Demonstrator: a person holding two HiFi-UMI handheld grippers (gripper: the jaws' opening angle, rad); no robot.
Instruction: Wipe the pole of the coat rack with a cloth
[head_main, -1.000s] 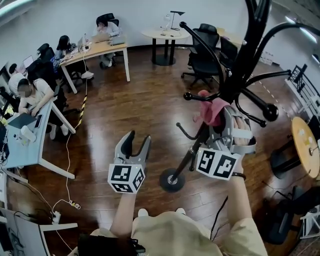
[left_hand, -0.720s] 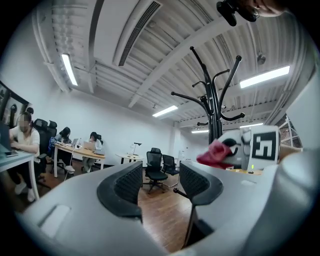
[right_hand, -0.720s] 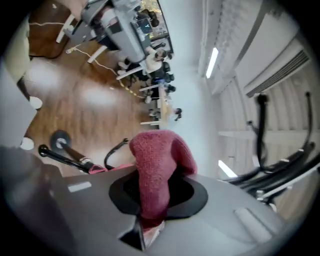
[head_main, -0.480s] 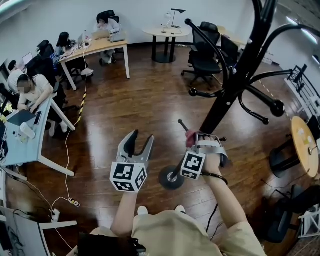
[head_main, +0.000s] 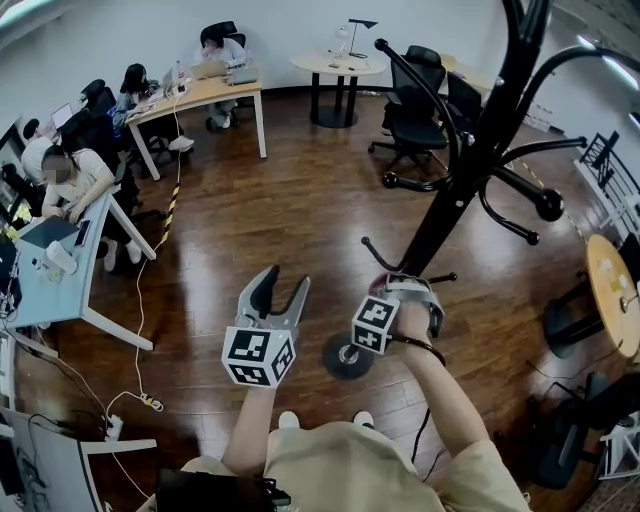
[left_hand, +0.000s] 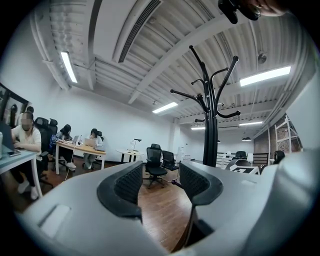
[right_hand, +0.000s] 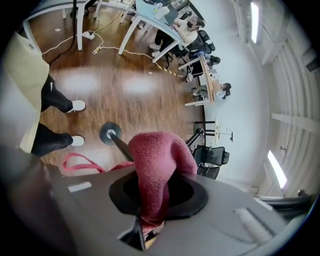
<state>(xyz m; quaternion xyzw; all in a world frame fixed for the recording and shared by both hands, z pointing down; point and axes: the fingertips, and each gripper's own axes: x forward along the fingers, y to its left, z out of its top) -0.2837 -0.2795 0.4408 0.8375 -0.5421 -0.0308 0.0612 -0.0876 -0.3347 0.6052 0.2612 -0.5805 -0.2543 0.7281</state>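
While ppl (head_main: 70, 185) sit at desks (head_main: 45, 300) along the room's left side, the L gripper (head_main: 283, 284) hangs over the wood floor (head_main: 250, 210). Its jaws are apart w/ nothing between them, and it's well apart from the coat rack (left_hand: 210, 135). To its right, the R gripper (head_main: 400, 286) is clamped on a red cloth (right_hand: 159, 167). The cloth bulges out past the jaws and sits against the low part of the black pole (head_main: 445, 210), not far above the round base (head_main: 345, 357). The pole runs up-right in the head view, w/ hooks (head_main: 545, 205) branching off toward the right edge.
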